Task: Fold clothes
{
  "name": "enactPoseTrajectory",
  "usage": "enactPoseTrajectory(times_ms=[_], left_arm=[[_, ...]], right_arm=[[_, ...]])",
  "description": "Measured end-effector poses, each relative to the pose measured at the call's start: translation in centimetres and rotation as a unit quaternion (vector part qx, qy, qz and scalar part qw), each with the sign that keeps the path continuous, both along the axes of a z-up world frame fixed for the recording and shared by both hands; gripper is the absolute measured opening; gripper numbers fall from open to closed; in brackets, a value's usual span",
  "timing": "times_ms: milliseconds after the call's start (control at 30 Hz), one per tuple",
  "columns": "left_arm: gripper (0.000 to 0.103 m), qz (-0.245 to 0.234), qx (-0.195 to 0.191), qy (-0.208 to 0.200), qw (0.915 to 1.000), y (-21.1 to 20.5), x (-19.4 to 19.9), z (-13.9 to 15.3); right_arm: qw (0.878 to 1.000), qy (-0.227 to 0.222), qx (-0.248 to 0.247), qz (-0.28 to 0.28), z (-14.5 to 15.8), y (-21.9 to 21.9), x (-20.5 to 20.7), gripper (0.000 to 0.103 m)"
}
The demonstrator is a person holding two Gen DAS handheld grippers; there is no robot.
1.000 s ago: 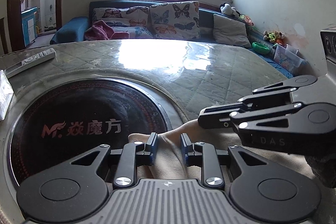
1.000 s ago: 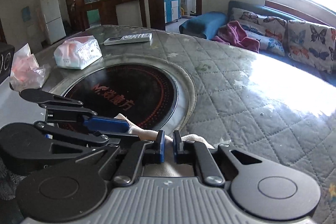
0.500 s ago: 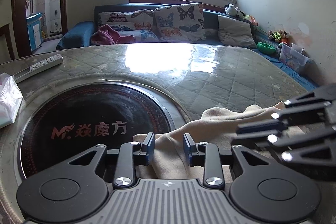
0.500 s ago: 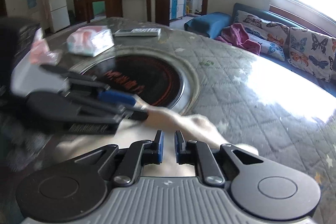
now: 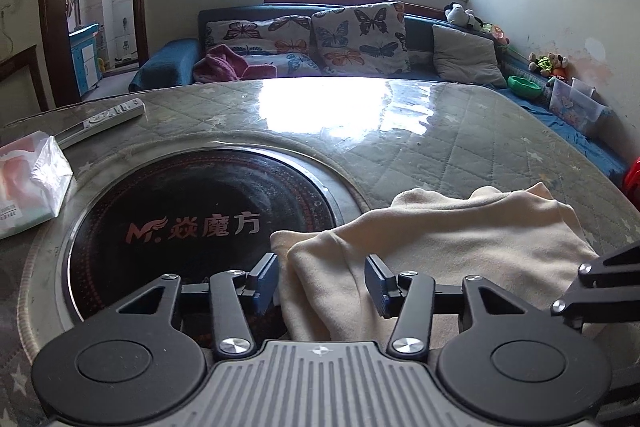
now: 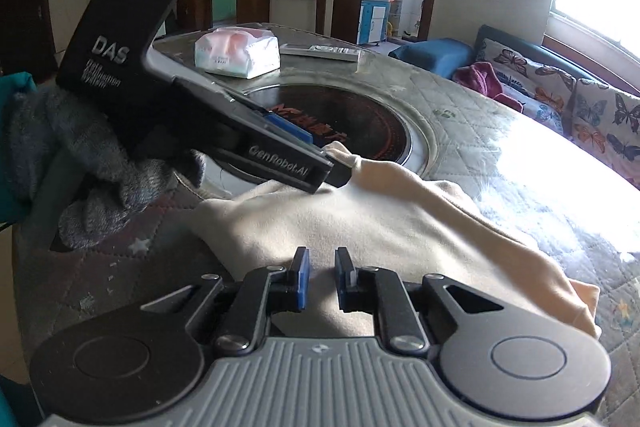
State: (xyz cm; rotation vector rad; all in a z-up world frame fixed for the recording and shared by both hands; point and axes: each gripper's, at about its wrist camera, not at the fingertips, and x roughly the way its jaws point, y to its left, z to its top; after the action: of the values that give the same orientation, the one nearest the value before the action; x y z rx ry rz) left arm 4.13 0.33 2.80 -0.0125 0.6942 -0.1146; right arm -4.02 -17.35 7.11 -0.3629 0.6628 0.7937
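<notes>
A cream garment (image 5: 452, 227) lies folded on the quilted table, its left edge over the rim of the black hotplate (image 5: 192, 227). It also shows in the right wrist view (image 6: 380, 223). My left gripper (image 5: 322, 281) is open, its blue pads either side of a fold of the cloth, low over it. In the right wrist view the left gripper (image 6: 340, 171) points down at the garment's far corner. My right gripper (image 6: 322, 281) is open by a narrow gap just above the cloth, holding nothing. Part of it shows at the right edge of the left wrist view (image 5: 600, 291).
A tissue pack (image 5: 28, 179) and a remote (image 5: 104, 119) lie at the table's far left. They also show in the right wrist view: tissue pack (image 6: 236, 53), remote (image 6: 320, 51). A sofa with butterfly cushions (image 5: 340, 39) stands behind the table.
Both grippers have drawn apart and back from the cloth. The left jaws have opened wider. The right gripper swung to the right, and the garment now lies spread flat between them.
</notes>
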Motion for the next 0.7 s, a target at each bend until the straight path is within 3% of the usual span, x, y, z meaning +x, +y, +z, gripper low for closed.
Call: enactPoseTrajectory(times_ms=[400,700], left_arm=[[0.067,0.025,-0.004,0.004,0.9997,0.8,-2.1,0.3],[0.072,0.031,0.004,-0.013,0.9994,0.2,-4.8,0.4]], right_arm=[[1.0,-0.01,-0.002,0.004,-0.2,0.6,-0.9,0.014],[0.999,-0.009,0.014,-0.042,1.3,-3.7,-2.5,0.032]])
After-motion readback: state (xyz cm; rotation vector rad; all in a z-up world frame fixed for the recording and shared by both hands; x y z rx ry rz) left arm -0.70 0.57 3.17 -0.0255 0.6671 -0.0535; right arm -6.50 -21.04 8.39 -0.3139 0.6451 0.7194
